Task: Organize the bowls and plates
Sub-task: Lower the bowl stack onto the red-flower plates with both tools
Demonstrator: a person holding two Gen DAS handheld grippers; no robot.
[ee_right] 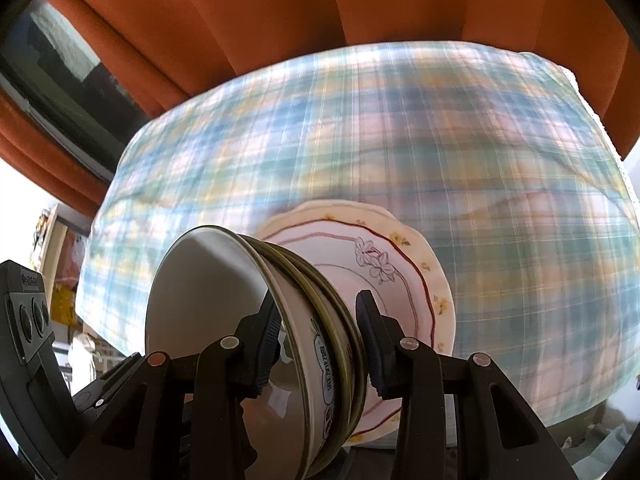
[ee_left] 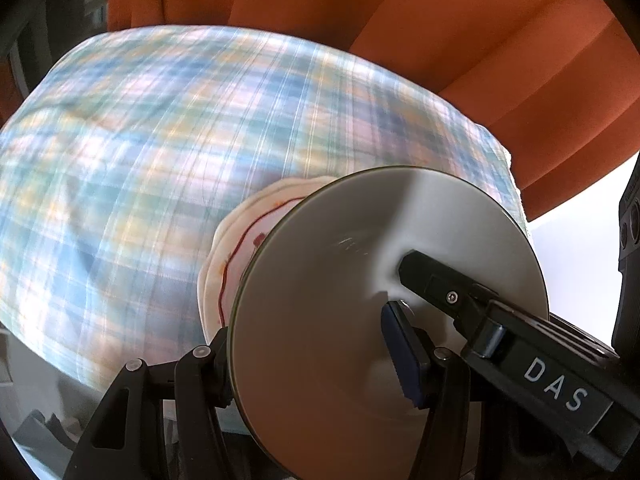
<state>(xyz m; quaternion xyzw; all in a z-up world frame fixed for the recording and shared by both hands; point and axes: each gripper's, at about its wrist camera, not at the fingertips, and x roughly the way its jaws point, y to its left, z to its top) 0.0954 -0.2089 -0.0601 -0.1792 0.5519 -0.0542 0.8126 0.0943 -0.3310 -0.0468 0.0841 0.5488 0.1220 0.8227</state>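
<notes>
A stack of nested white bowls with olive rims is held on edge, tilted, above a scalloped floral plate on the plaid tablecloth. My right gripper is shut on the bowls' rims, one finger inside the top bowl, one outside. In the left wrist view the top bowl's inside fills the lower middle. My left gripper is shut on the bowl stack, one pad inside. The right gripper's finger reaches in from the right. The plate peeks out behind.
The plaid-covered table stretches ahead. Orange curtains hang behind it, and also show in the right wrist view. A dark window frame is at the left.
</notes>
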